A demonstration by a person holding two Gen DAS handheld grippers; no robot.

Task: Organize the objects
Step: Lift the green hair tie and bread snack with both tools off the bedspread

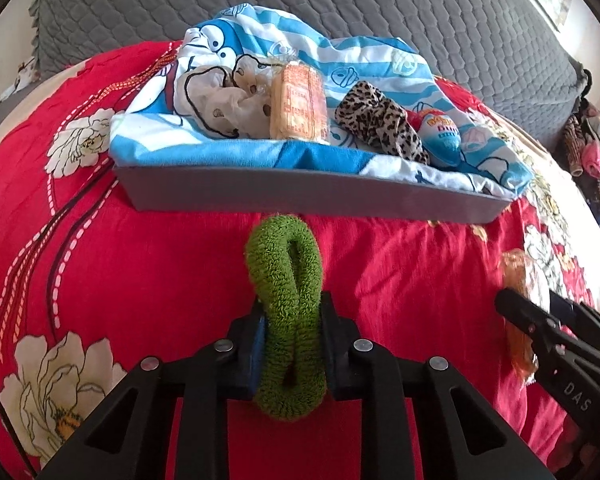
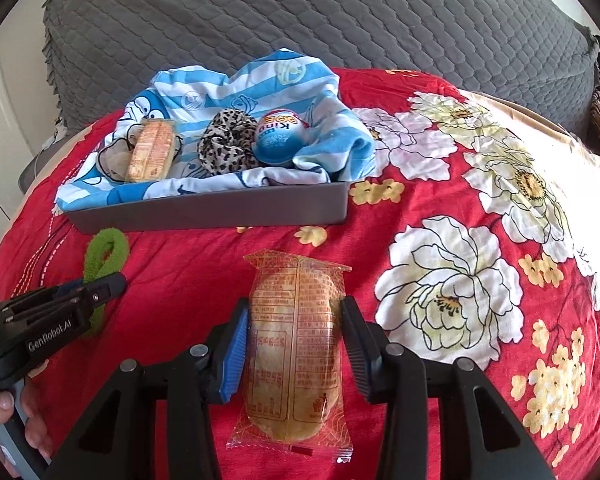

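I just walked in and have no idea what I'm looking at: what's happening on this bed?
A person is tidying small things into a grey tray lined with a blue striped cloth, using a hand-held tool in each hand. The left tool is clamped on a green hair tie. The right tool has a wrapped pastry between its pads. Both items are in front of the tray, over the red floral bedspread. Already in the tray: another wrapped pastry, a leopard-print scrunchie and a blue egg-shaped treat.

Bright daylight, perhaps overexposed rightward, fisheye-warped.
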